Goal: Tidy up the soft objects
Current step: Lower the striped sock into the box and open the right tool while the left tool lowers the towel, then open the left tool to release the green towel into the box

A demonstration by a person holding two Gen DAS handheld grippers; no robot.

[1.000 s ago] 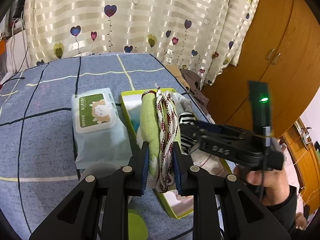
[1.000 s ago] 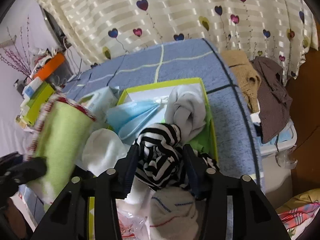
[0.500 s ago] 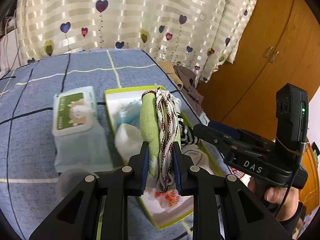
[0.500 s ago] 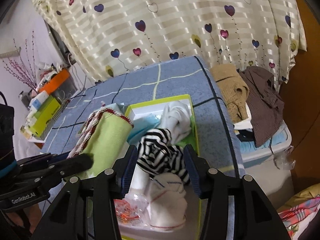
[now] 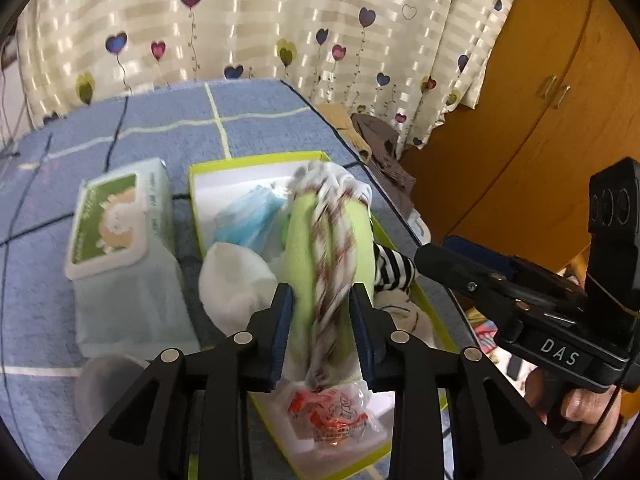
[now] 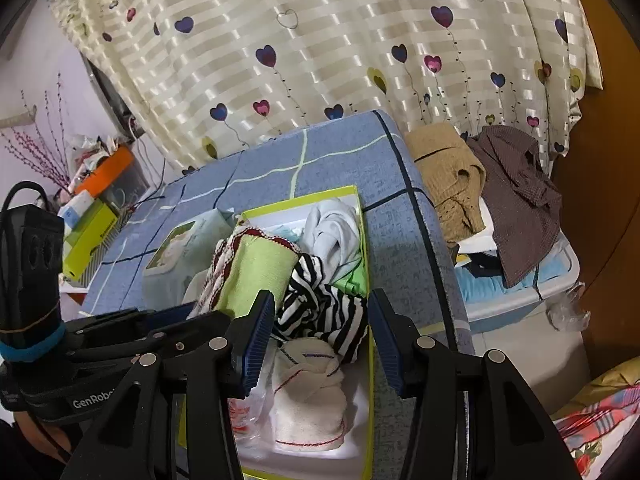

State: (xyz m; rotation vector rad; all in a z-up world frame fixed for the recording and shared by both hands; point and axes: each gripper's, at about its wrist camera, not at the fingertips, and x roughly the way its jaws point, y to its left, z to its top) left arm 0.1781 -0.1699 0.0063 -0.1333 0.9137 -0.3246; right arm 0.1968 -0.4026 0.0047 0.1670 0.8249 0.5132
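A lime-rimmed white box (image 5: 256,159) (image 6: 370,364) on the blue bedspread holds soft things. My left gripper (image 5: 322,336) is shut on a rolled green cloth with red-white trim (image 5: 332,240) (image 6: 252,268), held over the box. My right gripper (image 6: 320,340) is open; the black-and-white striped cloth (image 6: 320,308) (image 5: 394,270) lies in the box between its spread fingers. Also in the box are a white sock bundle (image 6: 308,396), a white knotted cloth (image 6: 334,232), a blue mask (image 5: 248,220), a white sock (image 5: 234,284) and a red-printed plastic bag (image 5: 332,408).
A wet-wipes pack (image 5: 120,248) lies left of the box. Brown and tan clothes (image 6: 492,184) lie piled on a bin right of the bed. A wooden wardrobe (image 5: 540,100) stands right. Curtains hang behind. Cluttered boxes (image 6: 92,216) sit at the far left.
My right gripper has opened and let the striped cloth drop into the box. My left gripper moved closer over the box with the green roll, which has swollen between wider jaws.
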